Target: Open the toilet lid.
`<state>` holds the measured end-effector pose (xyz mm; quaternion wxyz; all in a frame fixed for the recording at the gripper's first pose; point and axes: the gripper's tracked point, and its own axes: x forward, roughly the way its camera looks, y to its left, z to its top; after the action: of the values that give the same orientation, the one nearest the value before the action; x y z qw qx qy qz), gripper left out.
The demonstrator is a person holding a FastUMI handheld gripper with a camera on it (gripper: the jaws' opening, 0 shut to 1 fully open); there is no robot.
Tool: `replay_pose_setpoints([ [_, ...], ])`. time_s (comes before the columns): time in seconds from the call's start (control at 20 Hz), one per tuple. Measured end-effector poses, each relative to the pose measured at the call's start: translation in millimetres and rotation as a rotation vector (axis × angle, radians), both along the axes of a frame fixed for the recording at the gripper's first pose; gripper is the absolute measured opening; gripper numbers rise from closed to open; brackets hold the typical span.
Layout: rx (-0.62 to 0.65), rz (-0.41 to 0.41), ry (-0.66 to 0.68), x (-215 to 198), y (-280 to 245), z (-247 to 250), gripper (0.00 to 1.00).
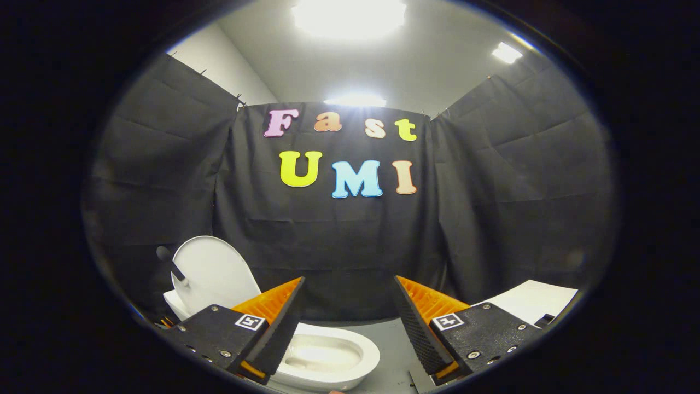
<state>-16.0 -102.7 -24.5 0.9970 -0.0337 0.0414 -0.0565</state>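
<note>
The gripper (348,284) is spread wide, its two fingers well apart with nothing between them but open air and the floor below. Neither finger touches anything.

Just under and beyond the left finger (279,323) sits the toilet bowl (333,358), white, its oval rim exposed and the hollow of the bowl visible. The left finger crosses in front of the bowl's near-left part and hides it. Behind that finger, farther back, the toilet lid (213,273) stands raised, roughly upright and leaning back from the bowl, its pale rounded underside facing forward. A dark lever or handle (170,262) sticks out beside the lid's far-left edge; what it belongs to cannot be told. A bit of white tank or base (175,306) shows low beside the lid.

Between the fingers, past the bowl, lies bare grey floor (391,339).

Beyond the right finger (418,323), a flat white surface (533,301) reaches outward; what it is cannot be told, and the finger's body covers its near part.

Farther off, black cloth (339,246) hangs as the booth's wall on three sides. Above it a pale ceiling (437,65) carries bright light panels (350,16).
</note>
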Motion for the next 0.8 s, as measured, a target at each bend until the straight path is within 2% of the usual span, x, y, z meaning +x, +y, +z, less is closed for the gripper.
replay_pose_setpoints([
  [0.5,-0.049,-0.113,-0.032,-18.2,-33.6,23.8,0.95],
  [0.8,-0.064,-0.042,-0.018,-7.8,-5.9,12.8,0.95],
])
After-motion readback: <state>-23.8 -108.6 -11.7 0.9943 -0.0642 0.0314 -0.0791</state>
